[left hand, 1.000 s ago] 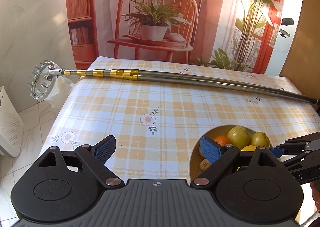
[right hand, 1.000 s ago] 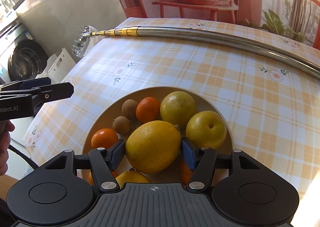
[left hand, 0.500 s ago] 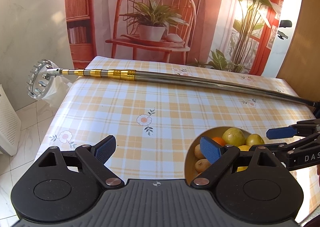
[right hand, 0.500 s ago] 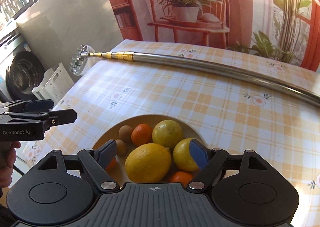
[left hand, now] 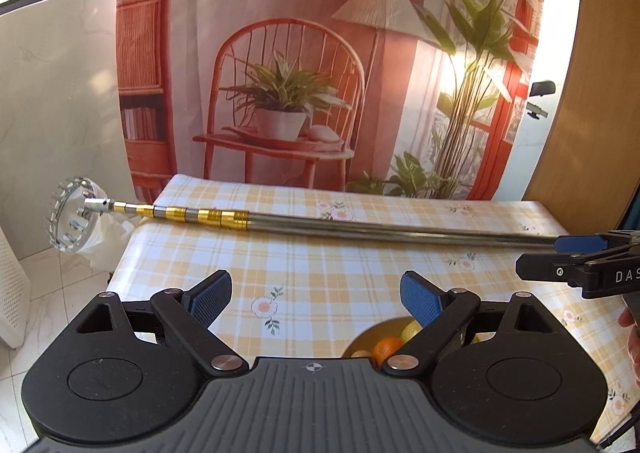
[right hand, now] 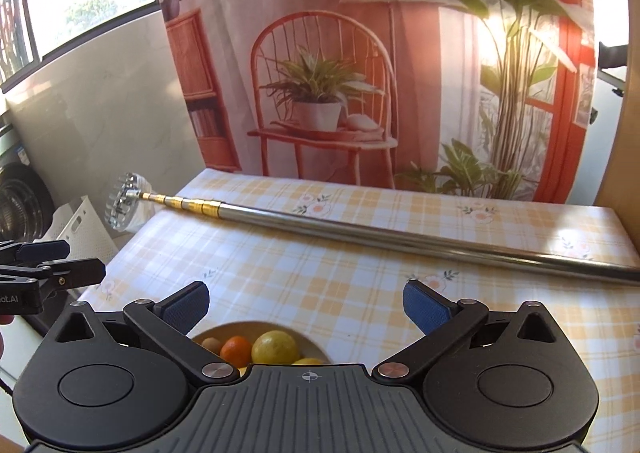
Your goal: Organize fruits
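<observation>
The right gripper (left hand: 576, 253), seen side-on from the left wrist view, carries the white letters "DAS" on its black body; the left gripper (right hand: 48, 259), seen from the right wrist view, shows the partial white marking "ot.AI". Both units are matte black plastic with ribbed grey housings, round pivot discs, metal pins and blue textured rubber pads (left hand: 420, 299). The jaws of both grippers stand spread wide and released, with nothing between them. The fruits sit in a shallow, round, tan bowl (right hand: 310, 341) on the near part of the table (right hand: 320, 277), just ahead of the gripper housings and partly hidden by them. Visible in the bowl are a smooth round yellow-green citrus (right hand: 275, 347), a small orange mandarin (right hand: 235, 347) and a small brown round fruit (right hand: 210, 344). The table is covered with a glossy yellow-and-white plaid cloth printed with small flowers. A telescopic pole (right hand: 360, 227) of polished metal with gold collars lies across the far part of the table, well apart from the bowl. Its long axis runs left to right, and its round, toothed, clear head (left hand: 72, 219) overhangs the left table edge.
</observation>
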Demonstrator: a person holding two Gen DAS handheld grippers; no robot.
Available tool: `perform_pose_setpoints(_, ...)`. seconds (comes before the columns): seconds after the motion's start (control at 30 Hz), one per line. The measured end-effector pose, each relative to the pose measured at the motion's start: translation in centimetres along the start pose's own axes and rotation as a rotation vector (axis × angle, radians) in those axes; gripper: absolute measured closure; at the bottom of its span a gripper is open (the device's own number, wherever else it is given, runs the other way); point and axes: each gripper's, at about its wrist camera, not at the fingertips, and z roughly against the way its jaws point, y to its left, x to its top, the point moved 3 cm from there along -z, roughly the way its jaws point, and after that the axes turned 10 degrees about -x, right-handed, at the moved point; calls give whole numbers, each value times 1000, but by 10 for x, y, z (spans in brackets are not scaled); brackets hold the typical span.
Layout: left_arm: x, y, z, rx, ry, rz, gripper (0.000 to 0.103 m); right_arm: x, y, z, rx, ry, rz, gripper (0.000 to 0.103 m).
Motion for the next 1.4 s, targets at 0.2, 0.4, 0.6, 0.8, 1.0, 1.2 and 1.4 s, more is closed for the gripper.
perform_pose_setpoints(0.2,36,-21,20,3,-111,-58,8,29,-13,31,-30,-102,-29,0)
perform_pose_setpoints(0.4,66,-46,36,-11,-202,-118,5,55,-21,63,-82,-209,-42,0)
perform_pose_setpoints(0.6,77,-67,44,-42,-258,-152,0,67,-30,87,-113,-281,-64,0)
perform_pose_setpoints(0.8,79,-74,45,-39,-253,-173,0,67,-34,96,-124,-301,-76,0)
perform_pose_setpoints(1.0,77,-70,47,-43,-244,-165,0,66,-35,97,-126,-301,-75,0)
perform_pose_setpoints(1.2,77,-70,48,-40,-243,-172,0,65,-35,99,-127,-302,-74,0)
perform_pose_setpoints(1.4,78,-70,47,-40,-240,-169,0,64,-35,99,-129,-304,-76,0)
